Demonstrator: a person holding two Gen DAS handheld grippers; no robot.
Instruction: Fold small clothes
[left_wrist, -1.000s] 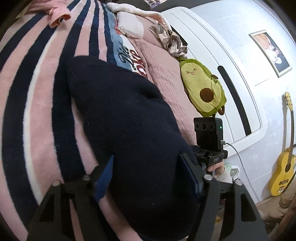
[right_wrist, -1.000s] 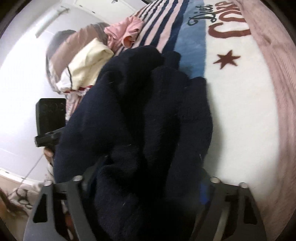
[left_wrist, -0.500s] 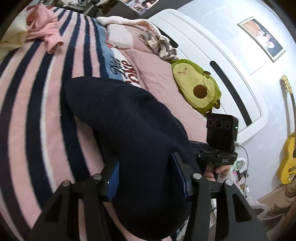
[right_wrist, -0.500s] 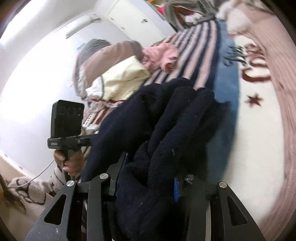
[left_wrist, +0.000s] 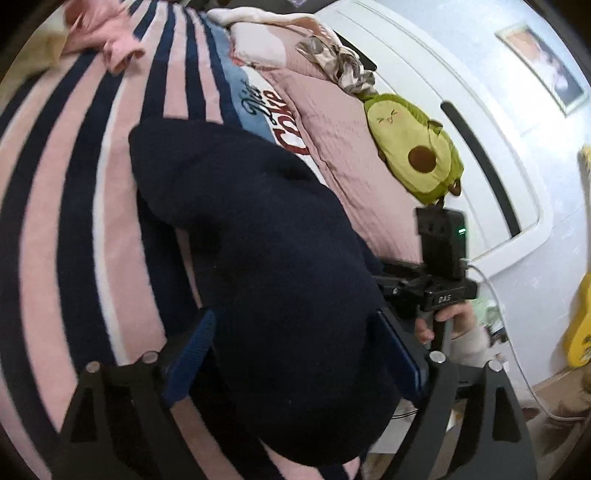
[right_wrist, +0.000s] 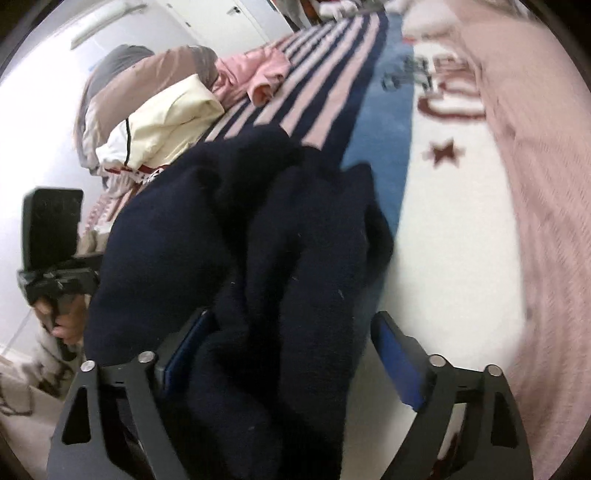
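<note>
Navy knit garment (left_wrist: 266, 258) lies bunched on the striped fleece blanket (left_wrist: 74, 206) at the near edge of the bed, its near end hanging past the edge toward both cameras. Risk, as a judgement: that overhanging end is heavy and loose; with nothing clamping it, it could slide off the edge and drag the fold apart. Second risk: the right-wrist view shows thick ridges and a stray lobe near the blue band, so a fold laid over that bulk would likely spring back or sit lopsided unless it is flattened first. Third: soft knit can snag on a pad edge if a claw pulls away sideways. Left gripper (left_wrist: 295, 354): jaws have just been opening and now stand wide; the garment fills the gap between them, cloth close to both blue pads, but no pinch visible, so nothing is gripped. Right gripper (right_wrist: 291, 354): jaws likewise have just been opening, now wide; the near end of the garment lies between them, brushing the left-hand pad in that view, while the other pad stands clear with pale blanket showing beside it. No hold there either. Each view catches the other handset with a hand (left_wrist: 447, 325) on its grip. Elsewhere on the bed: avocado plush (left_wrist: 413, 147) against the pink quilt, well apart from the garment; pink garment (right_wrist: 266, 74) and cream pillow (right_wrist: 166, 118) at the far side.
</note>
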